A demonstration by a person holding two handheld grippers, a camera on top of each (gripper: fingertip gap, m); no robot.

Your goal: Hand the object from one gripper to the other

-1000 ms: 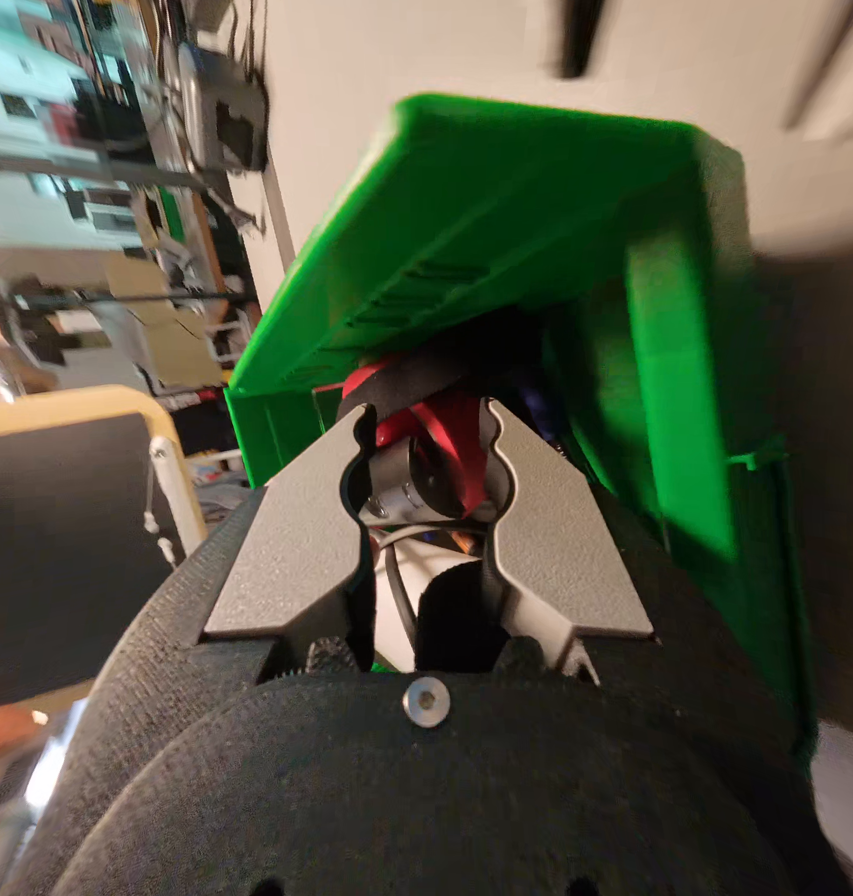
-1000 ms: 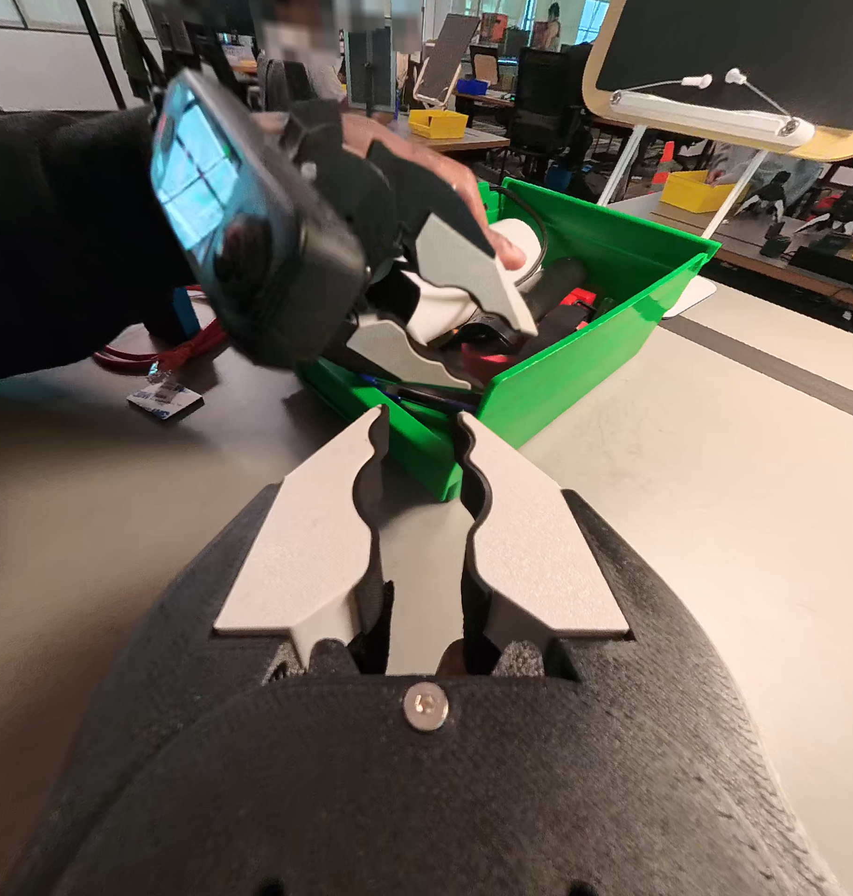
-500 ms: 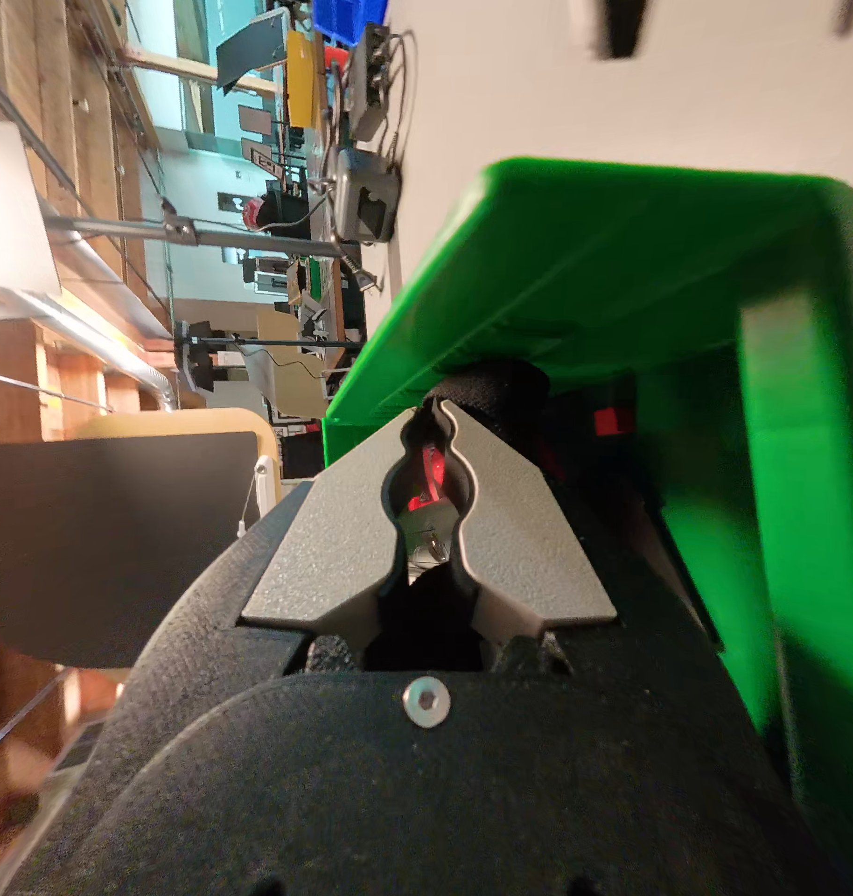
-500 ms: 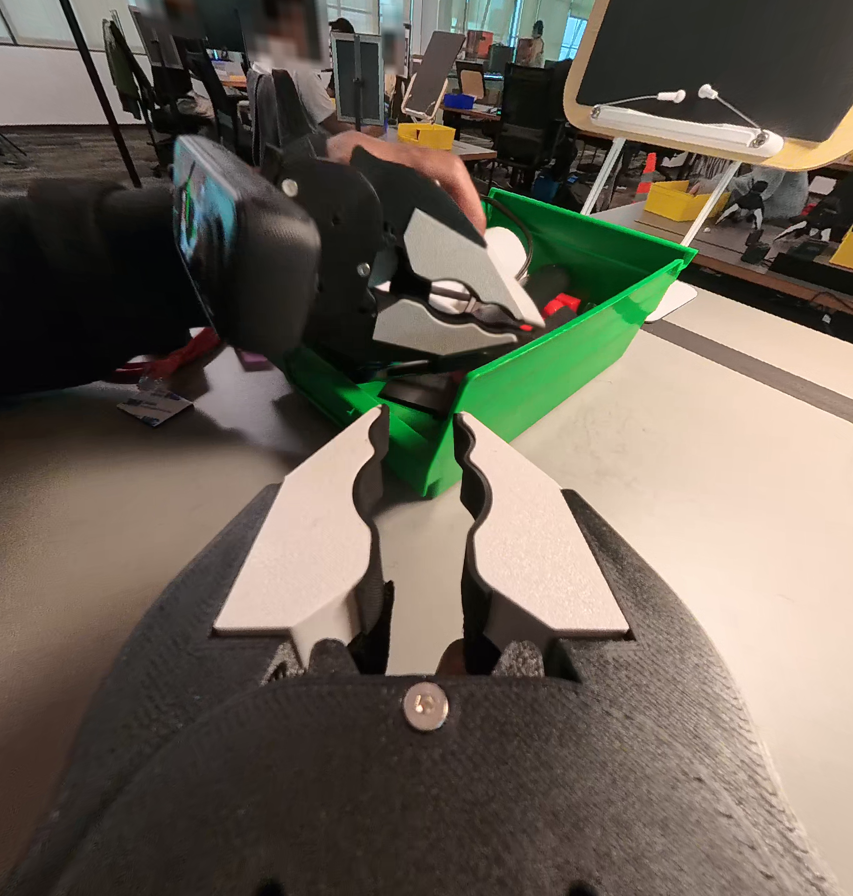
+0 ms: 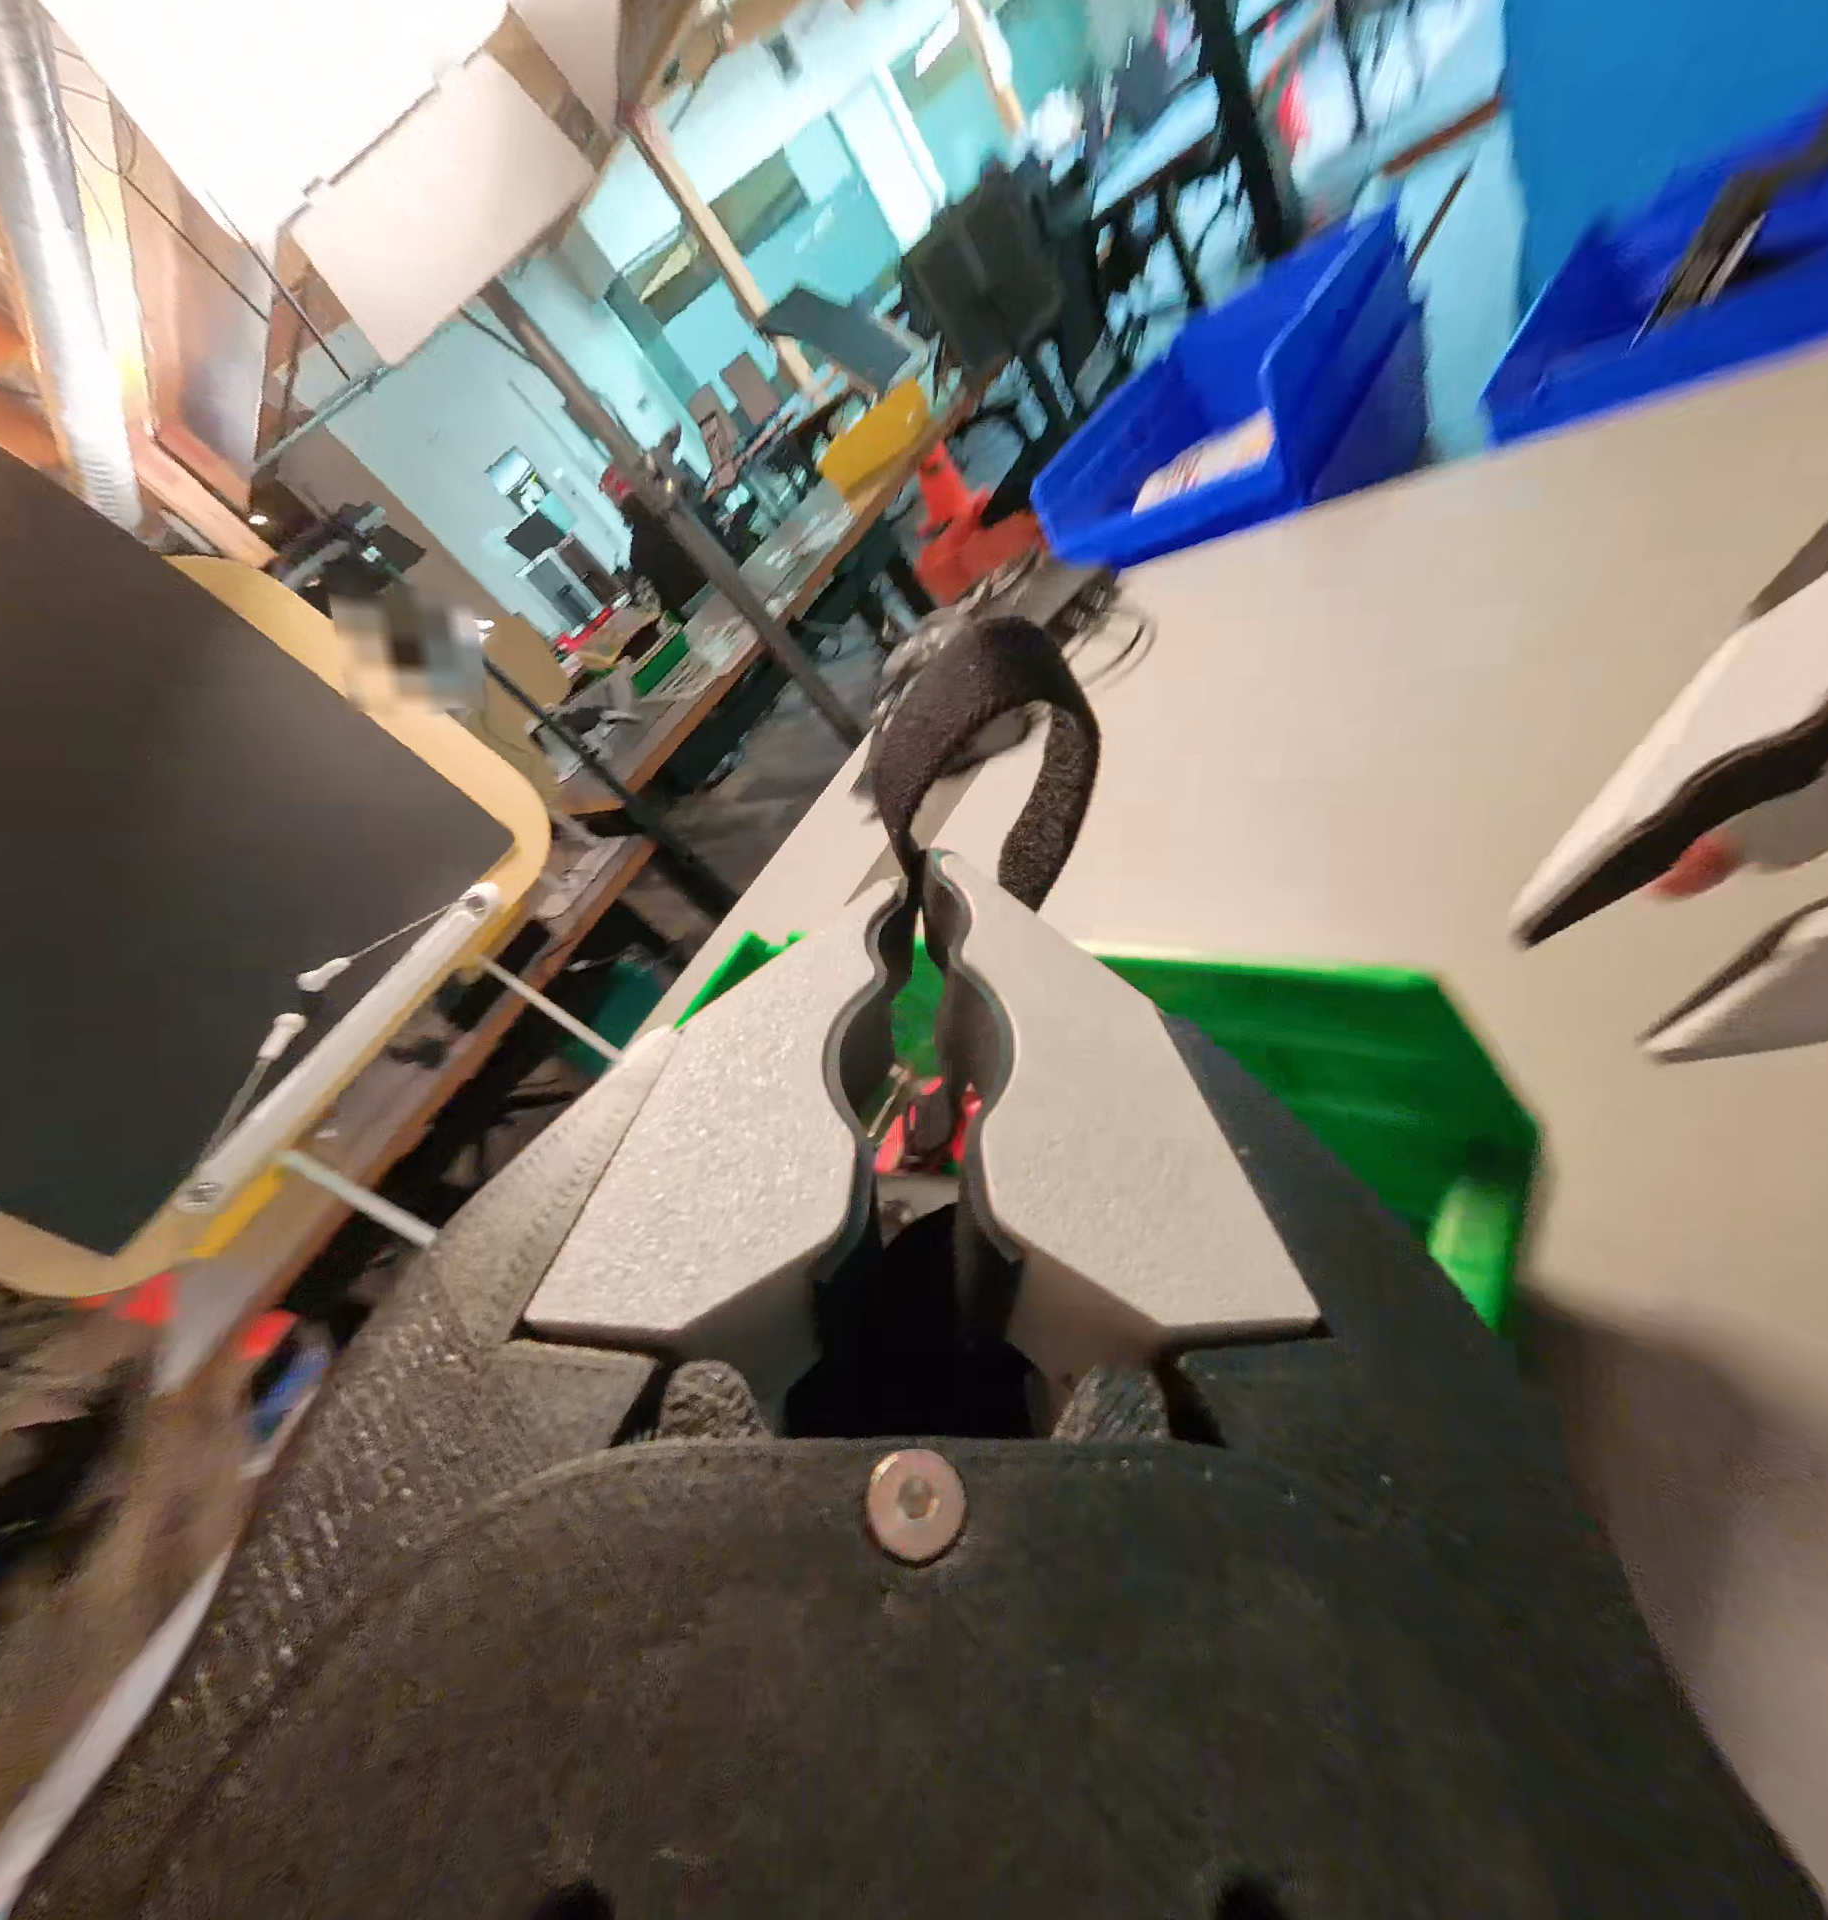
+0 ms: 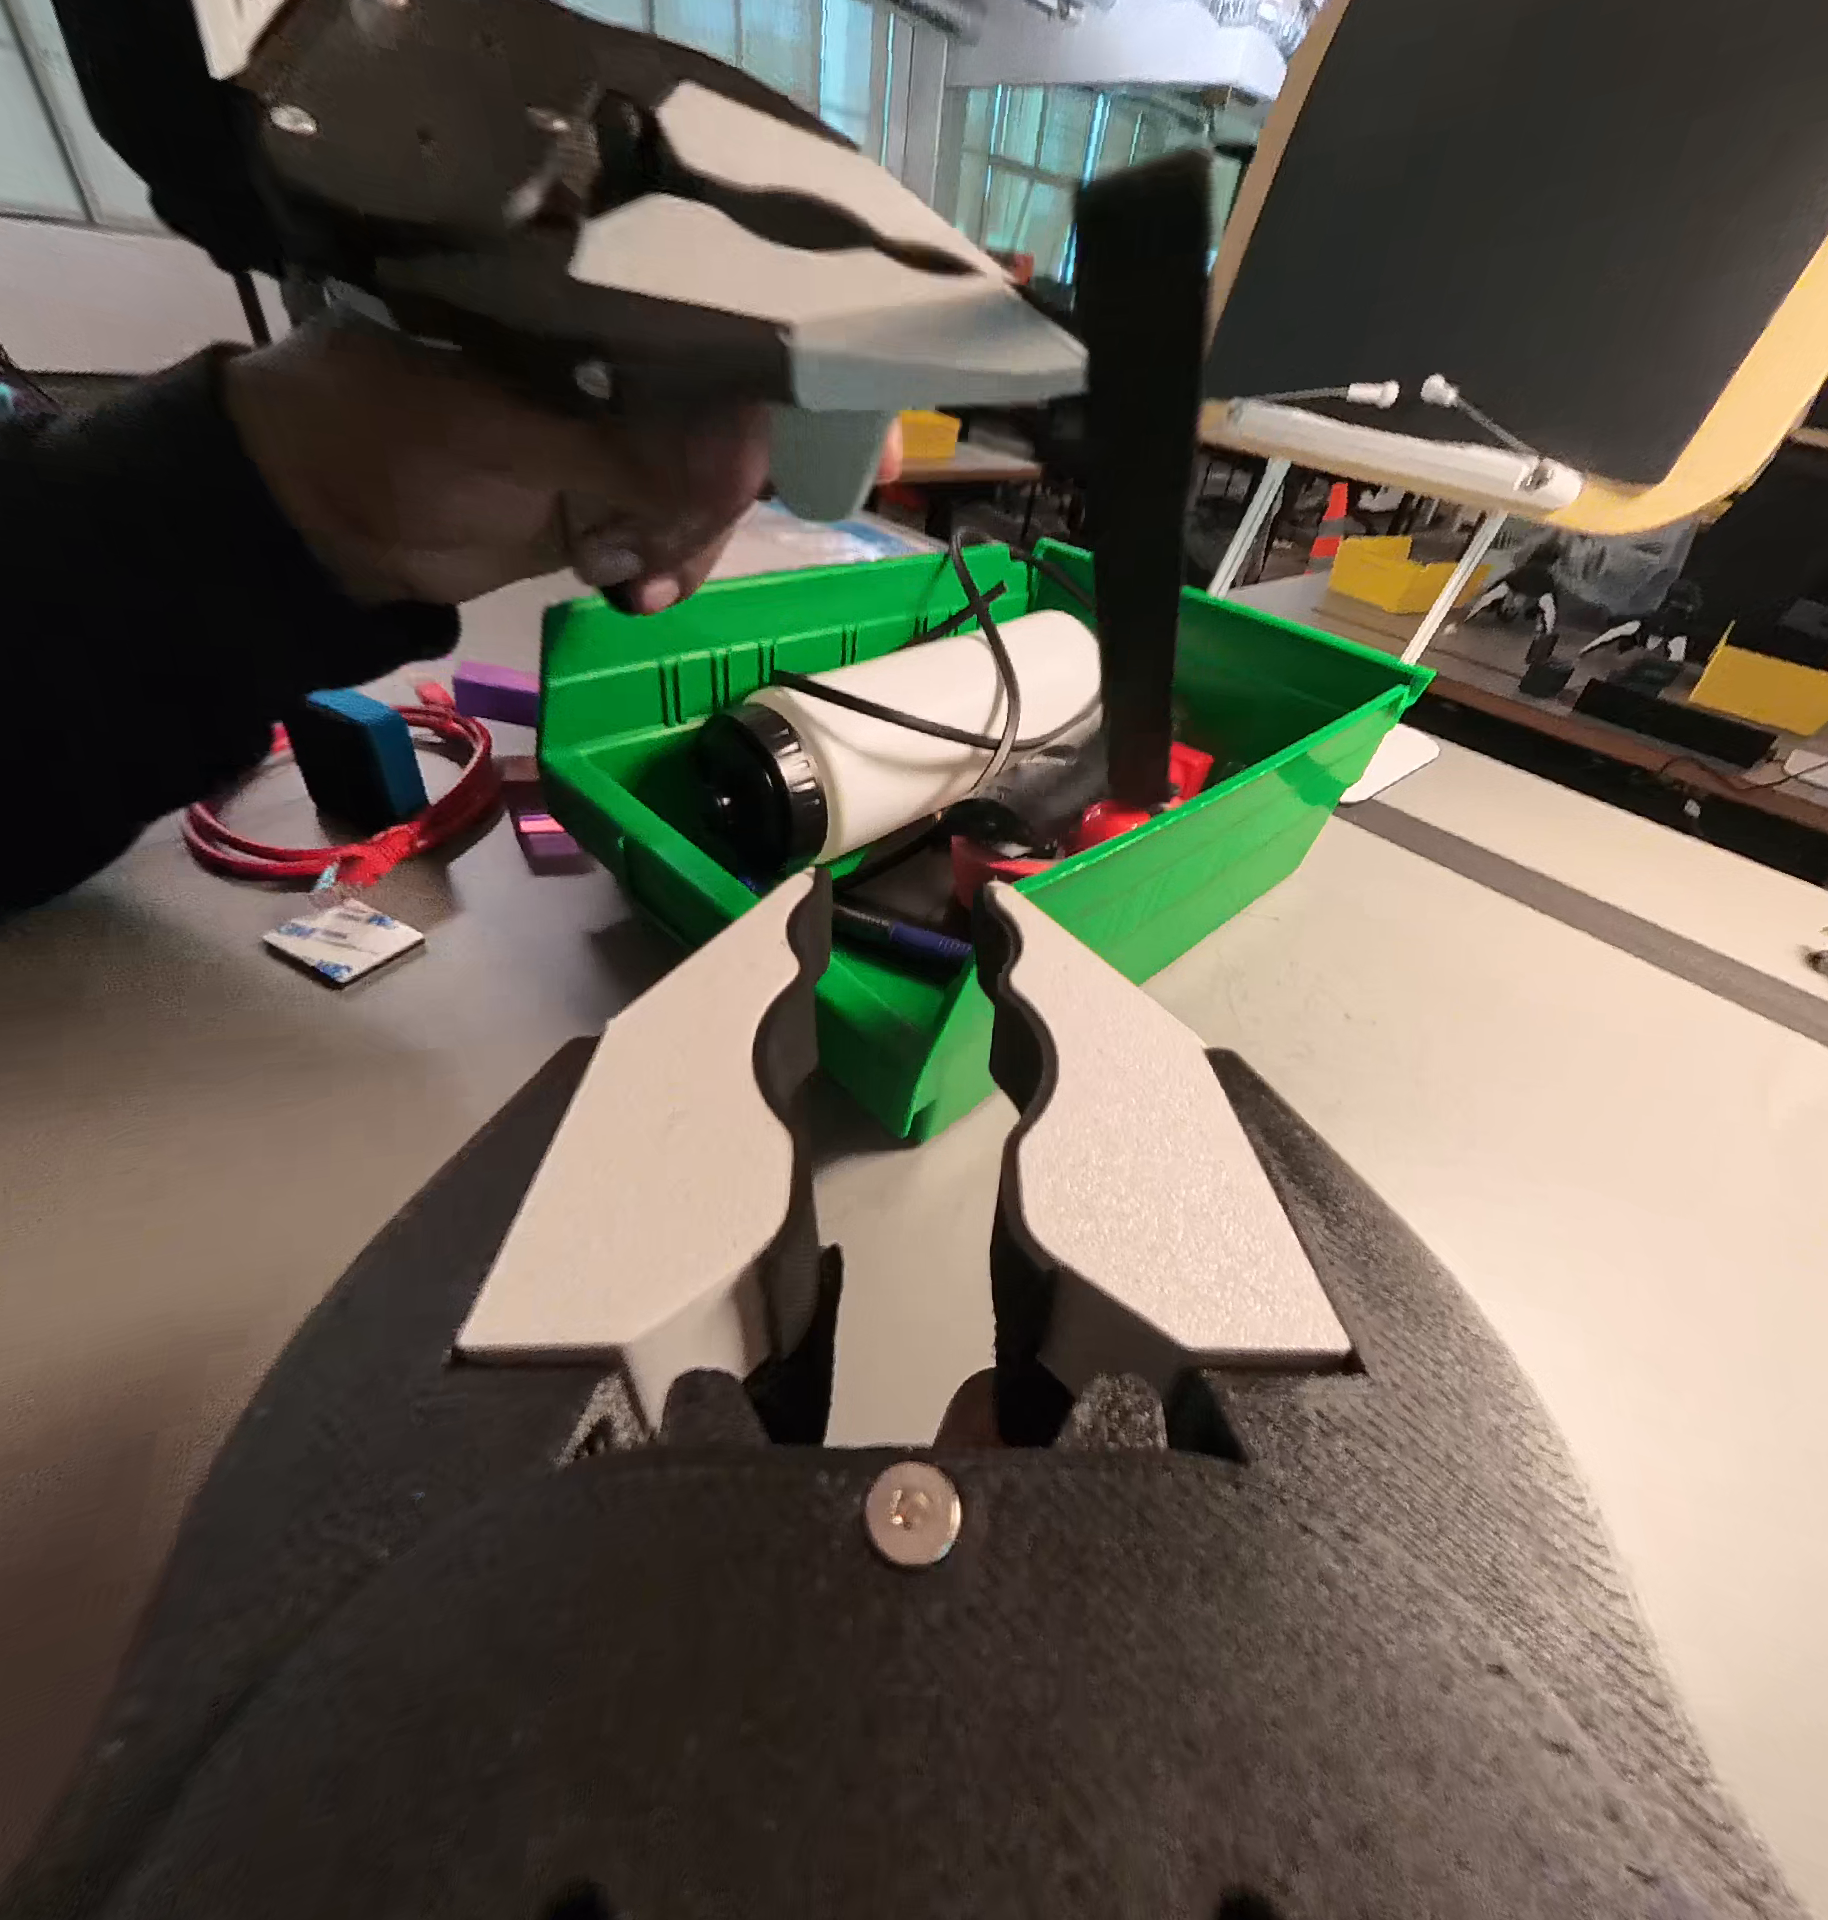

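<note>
1. left gripper (image 5: 925, 868) is clamped tight on a black strap (image 5: 977, 727), which loops up past the fingertips.
2. right gripper (image 6: 899, 904) has its jaws parted a bit, nothing in them, low over the tabletop (image 6: 1512, 1091).
3. in the right wrist view the strap hangs down into the green bin (image 6: 1201, 883), lower end by something red.
4. white cylinder (image 6: 920, 727) lies in the bin too.

Your left gripper (image 6: 1071, 358) blurs and runs off the top edge; the black strap (image 6: 1133, 468) hides its lower end behind the green bin (image 6: 1201, 873) wall, among things you can't identify
</note>
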